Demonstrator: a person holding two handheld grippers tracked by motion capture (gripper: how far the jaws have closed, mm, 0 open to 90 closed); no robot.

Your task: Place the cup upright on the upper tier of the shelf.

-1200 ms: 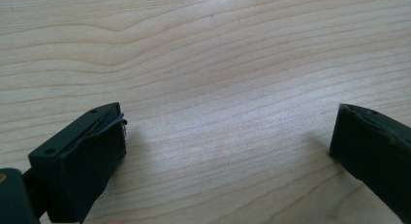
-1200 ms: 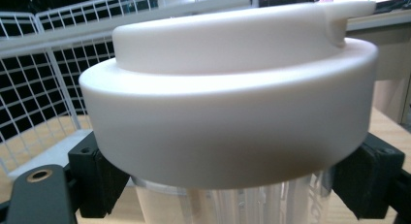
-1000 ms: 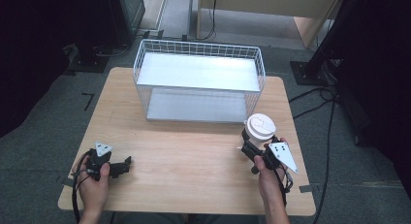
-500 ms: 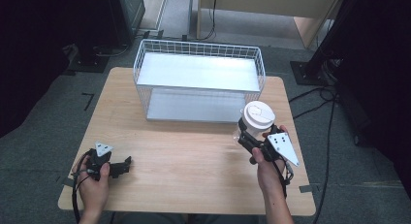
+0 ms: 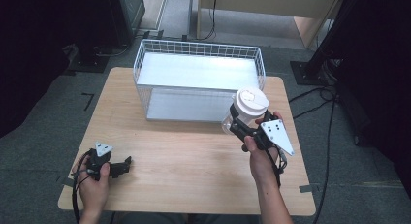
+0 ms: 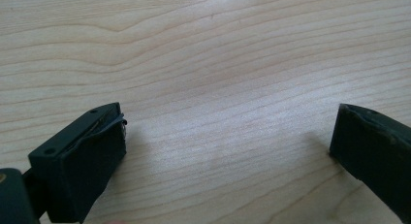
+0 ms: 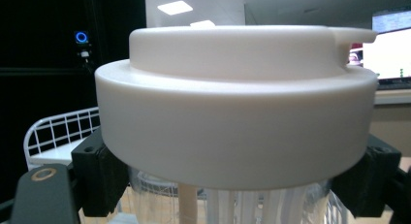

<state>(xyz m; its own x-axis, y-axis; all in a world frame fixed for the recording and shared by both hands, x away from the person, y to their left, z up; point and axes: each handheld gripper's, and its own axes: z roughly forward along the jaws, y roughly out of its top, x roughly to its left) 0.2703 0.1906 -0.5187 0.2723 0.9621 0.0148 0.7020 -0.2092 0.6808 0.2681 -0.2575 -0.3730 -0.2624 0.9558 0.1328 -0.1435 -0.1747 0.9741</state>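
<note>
The cup (image 5: pixel 246 110) with the white lid is up off the bench (image 5: pixel 194 156), right gripper (image 5: pixel 238 125) fingers clamped under the lid, just in front of the wire basket (image 5: pixel 199 54), so next it probably needs lifting over the rim; left gripper (image 5: pixel 127 164) lies released.

A wire basket (image 5: pixel 198 83) stands on the tabletop (image 5: pixel 194 161) at the middle of its far edge. Just before the basket's right near corner, the right gripper (image 5: pixel 238 123) holds a lidded cup (image 5: pixel 246 110) above the tabletop. The left gripper (image 5: pixel 127 163) rests near the near left corner.
</note>
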